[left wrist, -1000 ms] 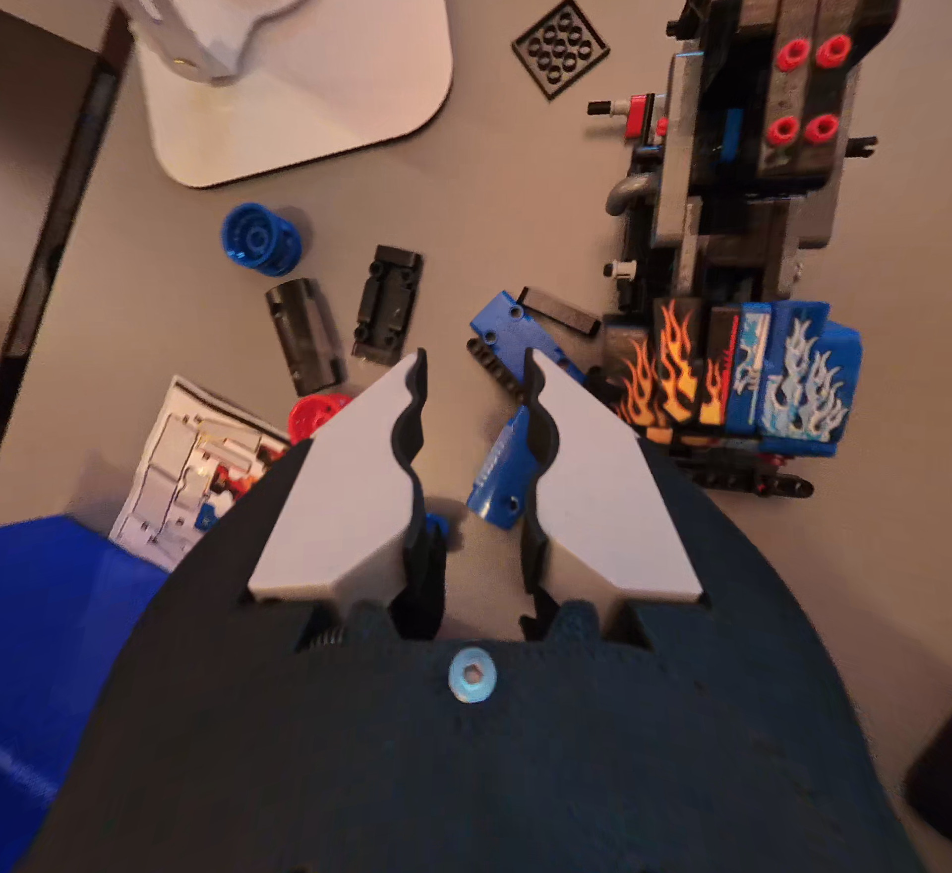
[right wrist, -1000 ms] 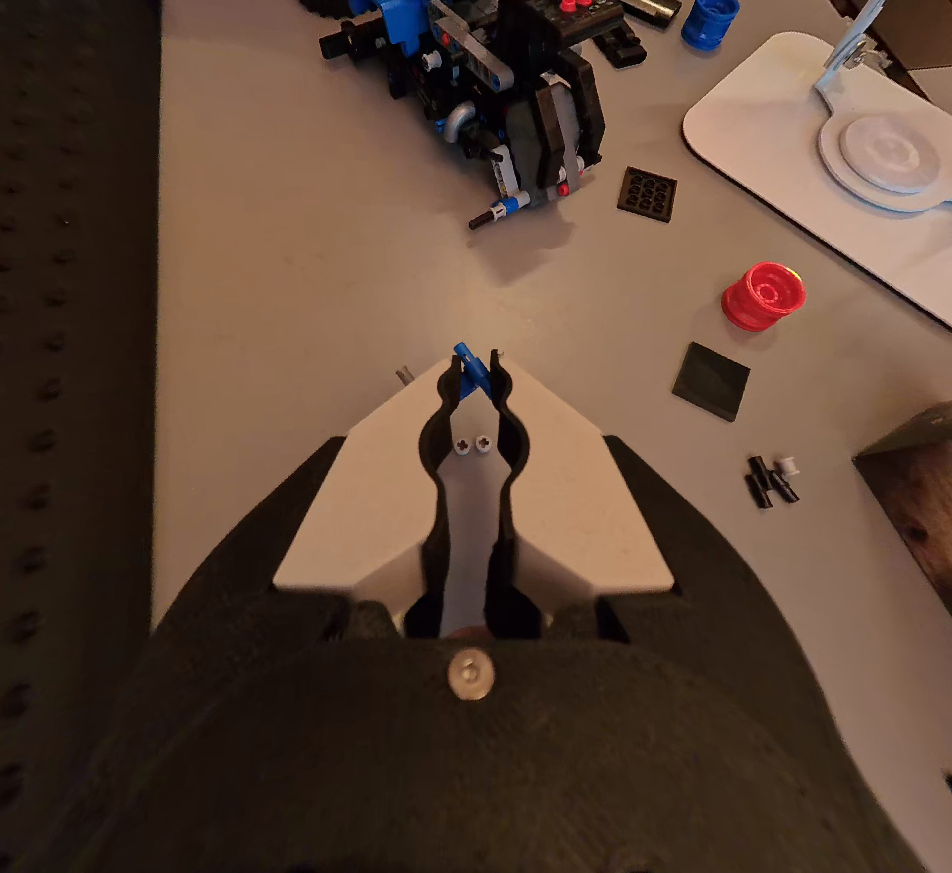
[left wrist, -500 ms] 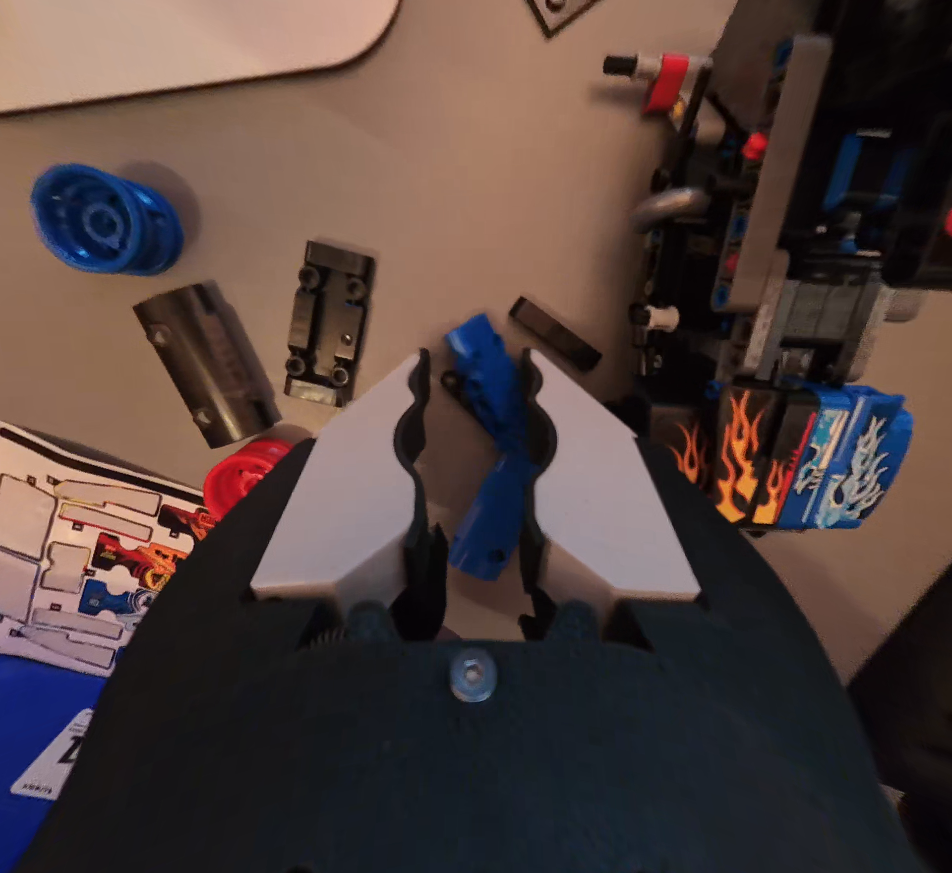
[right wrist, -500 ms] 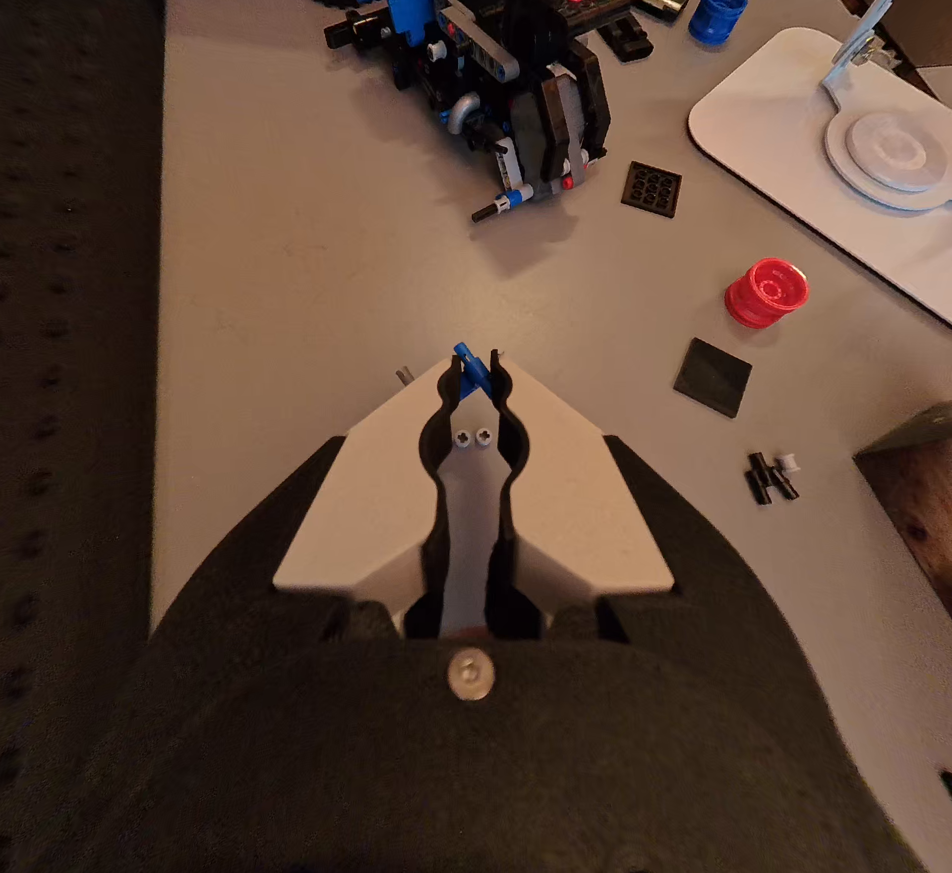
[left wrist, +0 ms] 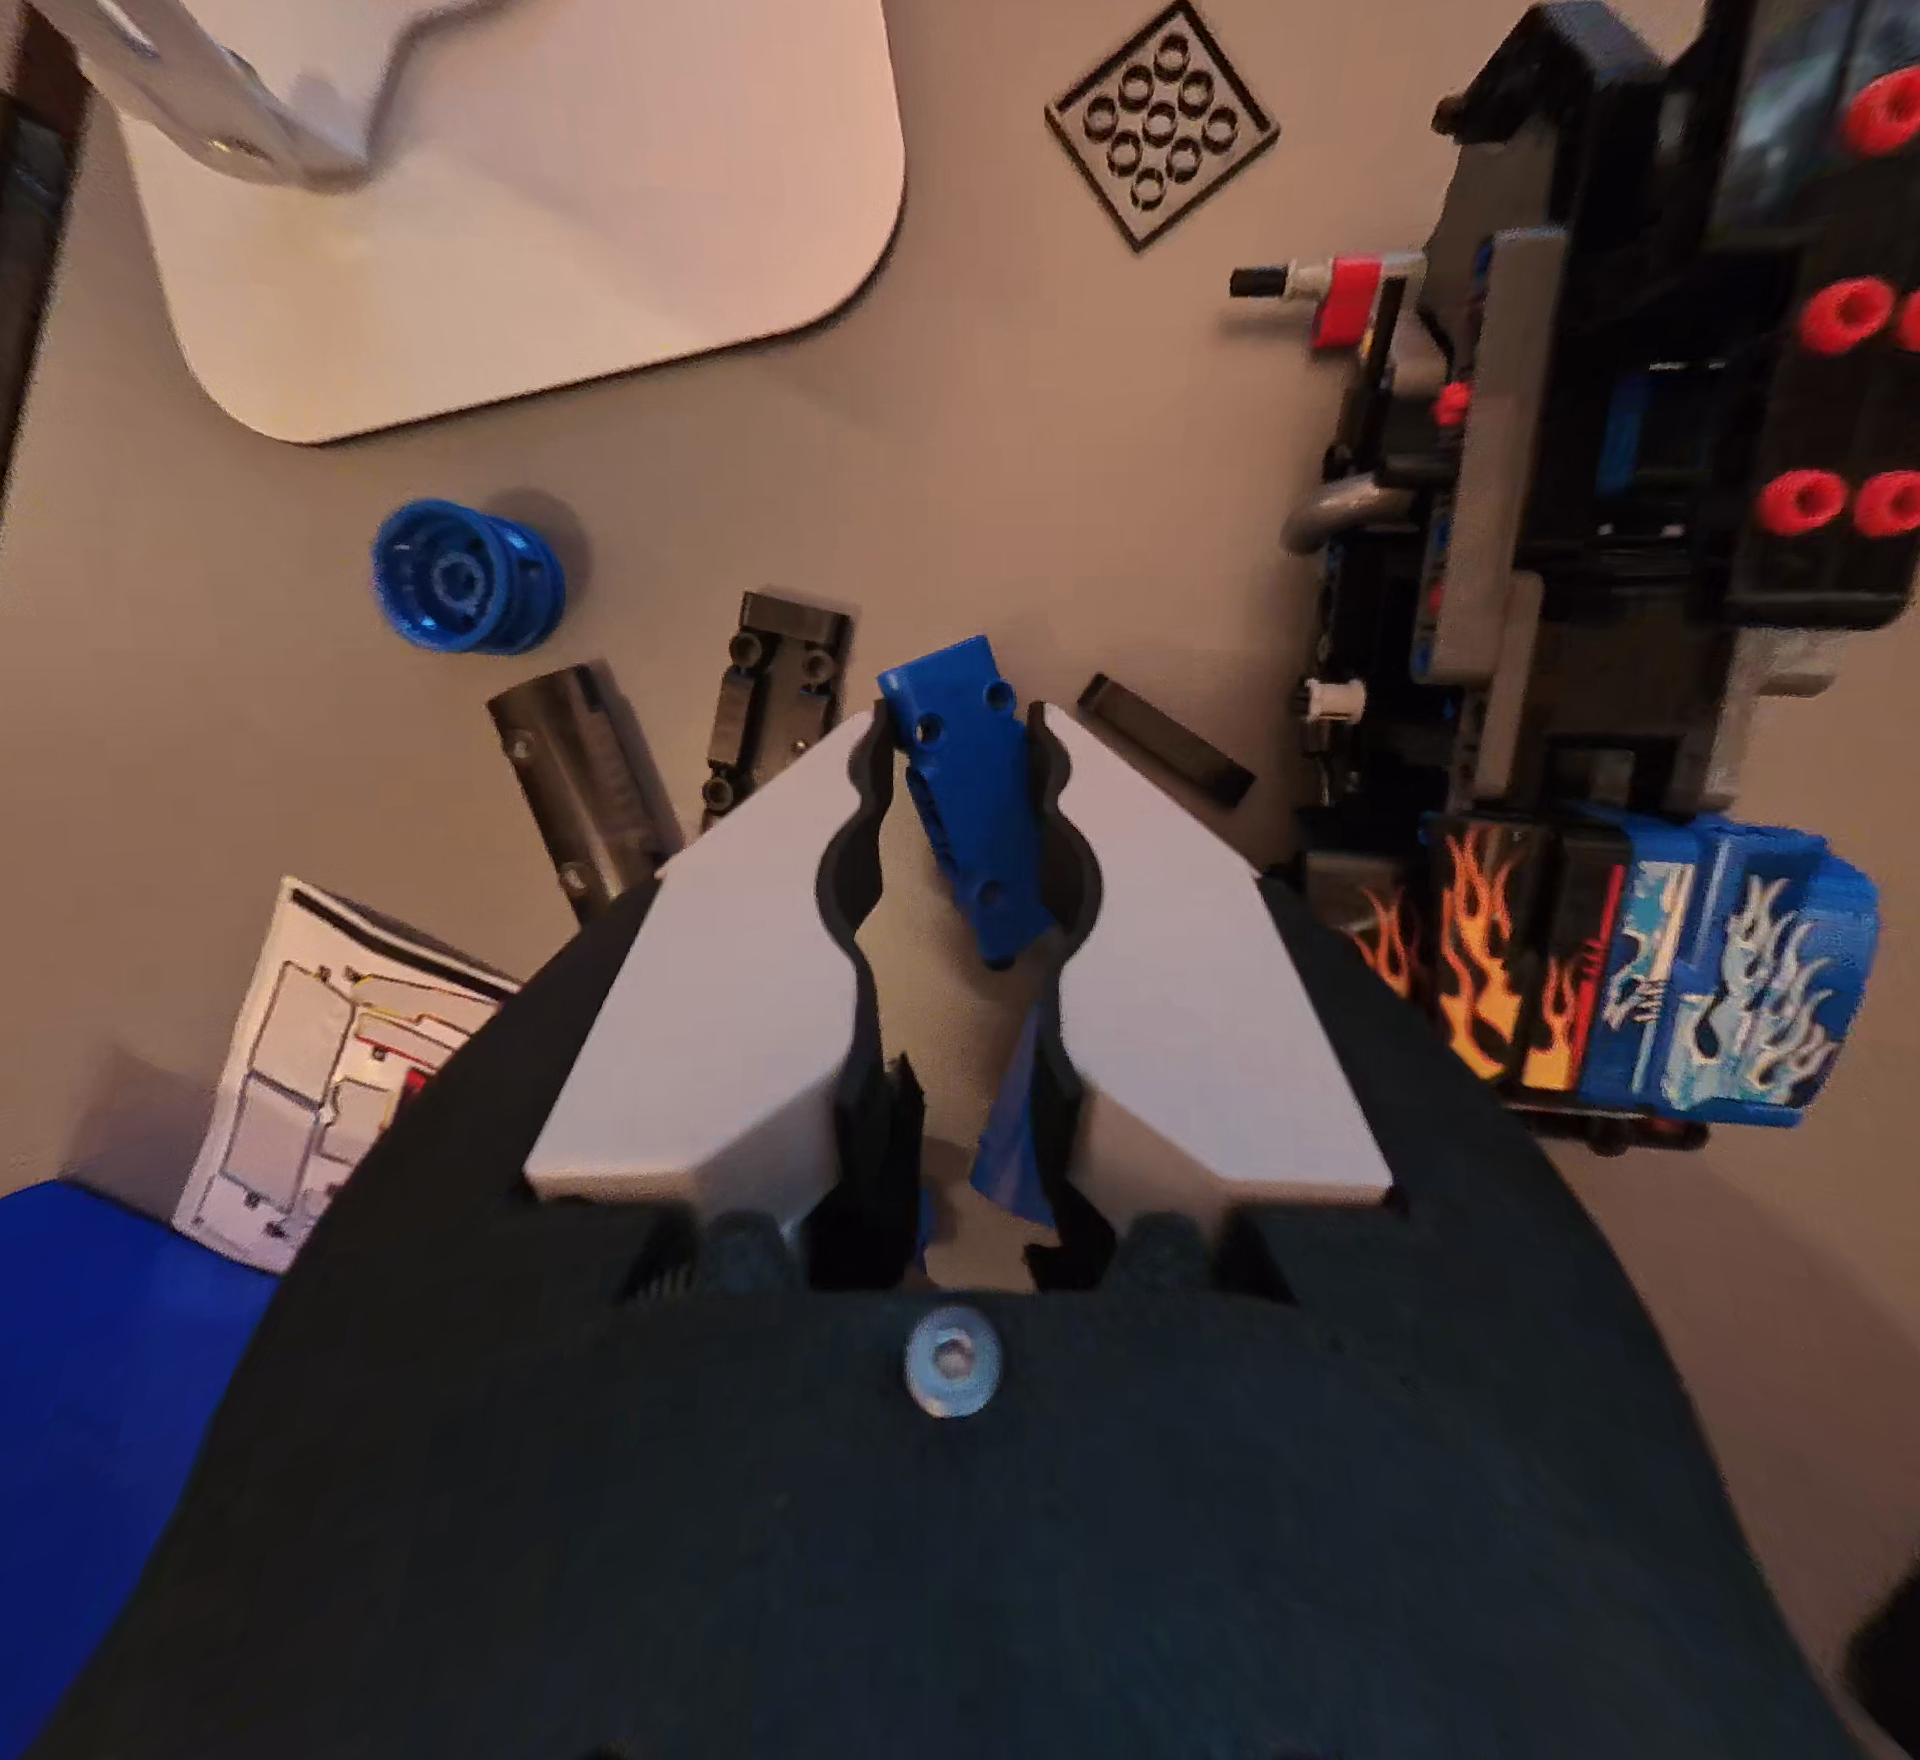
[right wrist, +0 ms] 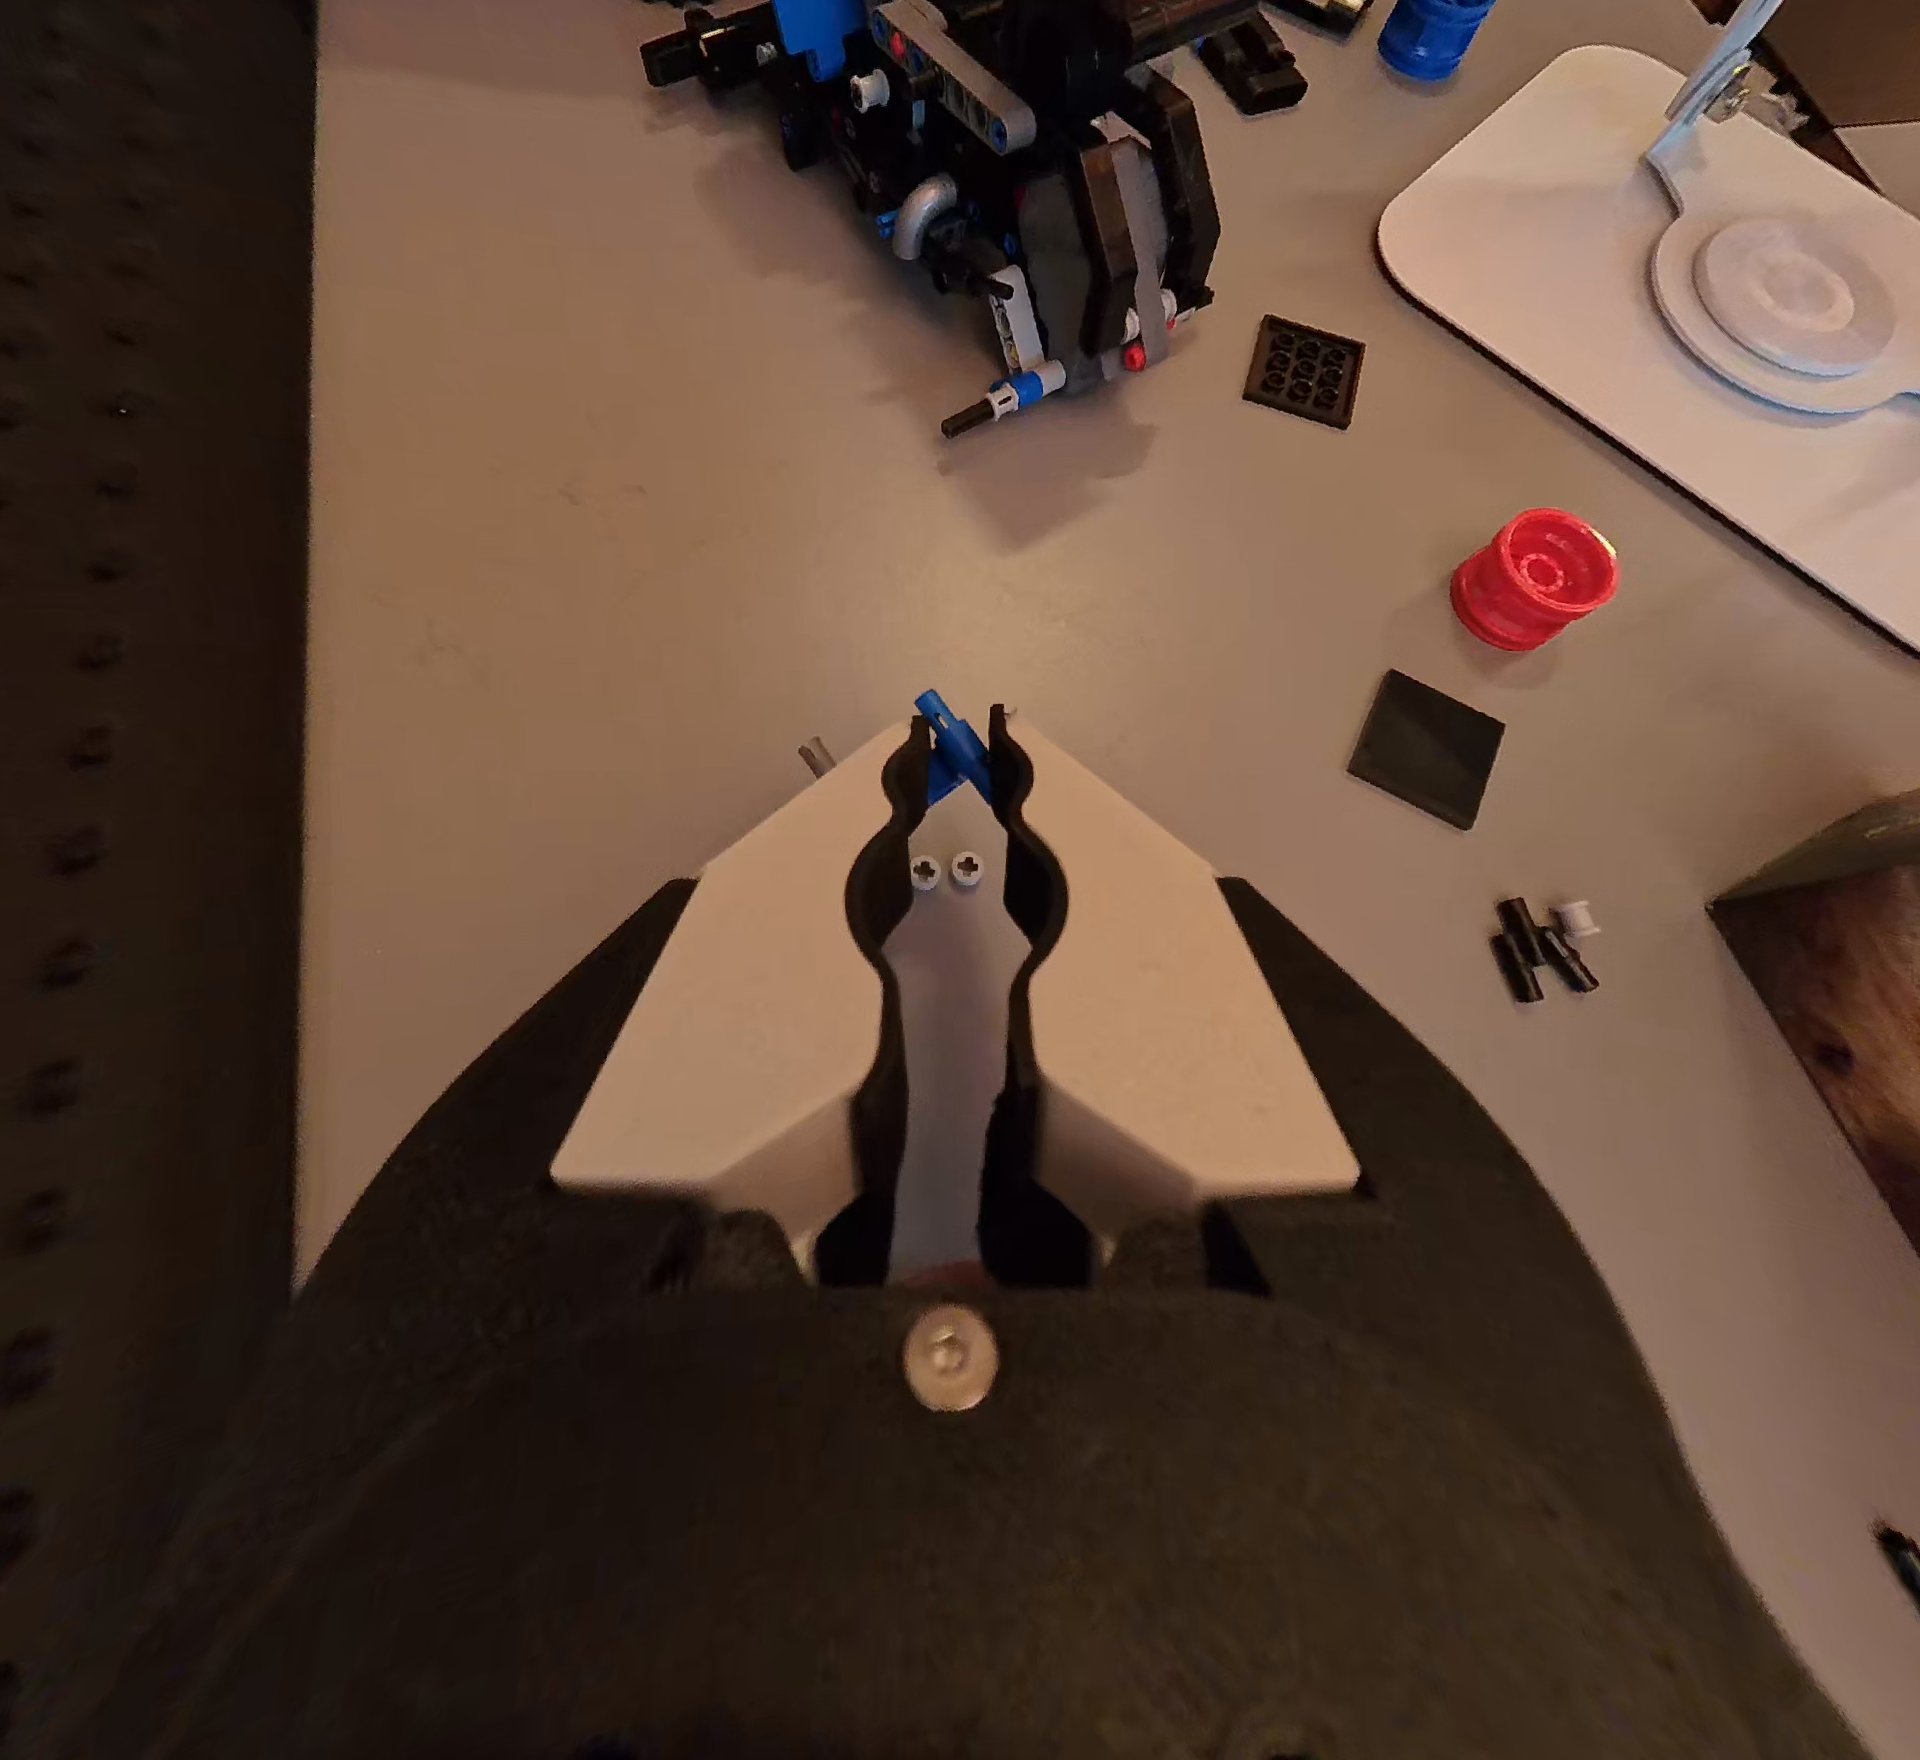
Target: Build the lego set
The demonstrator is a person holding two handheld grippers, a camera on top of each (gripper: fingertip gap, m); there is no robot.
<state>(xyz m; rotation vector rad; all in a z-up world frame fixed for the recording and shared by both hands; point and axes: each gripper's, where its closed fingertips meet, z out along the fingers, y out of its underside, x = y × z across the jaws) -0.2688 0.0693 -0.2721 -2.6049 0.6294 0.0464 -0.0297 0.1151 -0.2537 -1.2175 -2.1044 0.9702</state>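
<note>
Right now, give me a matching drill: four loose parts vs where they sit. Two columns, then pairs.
Parts:
1. blue panel
2. blue pin
3. red wheel hub
4. blue wheel hub

Places:
A. on the table by the white base
B. between the left gripper fingers
C. at the right gripper fingertips
D. left of two black parts

Pairs: 1-B, 2-C, 3-A, 4-D
</note>
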